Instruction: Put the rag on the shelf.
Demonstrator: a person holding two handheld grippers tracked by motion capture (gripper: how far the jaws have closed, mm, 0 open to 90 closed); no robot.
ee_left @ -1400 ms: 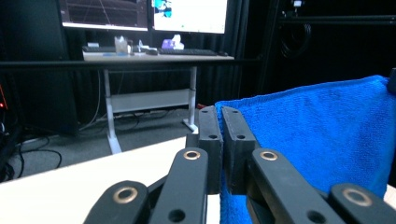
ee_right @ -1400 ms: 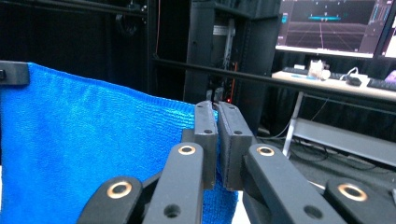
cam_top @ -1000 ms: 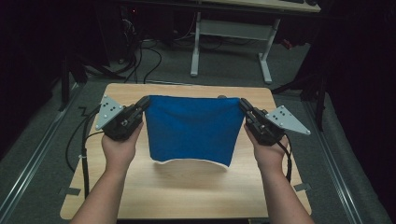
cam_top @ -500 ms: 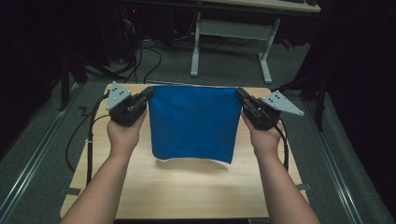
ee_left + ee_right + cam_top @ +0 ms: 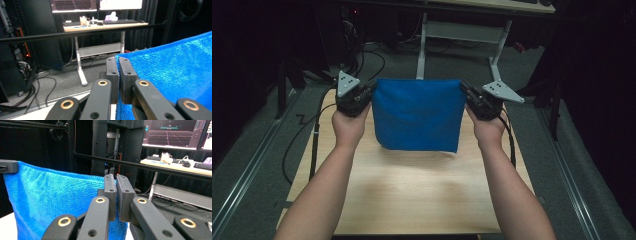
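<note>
A blue cloth (image 5: 418, 114) is held stretched above the wooden table (image 5: 412, 200), one top corner clamped in the left gripper (image 5: 371, 93), the other in the right gripper (image 5: 465, 92).

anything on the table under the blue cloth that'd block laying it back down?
Nothing visible. The blue cloth hangs between the left gripper and the right gripper, each shut on a top corner. The wooden table below and in front of it shows bare wood; the strip directly behind the hanging cloth is hidden.
</note>
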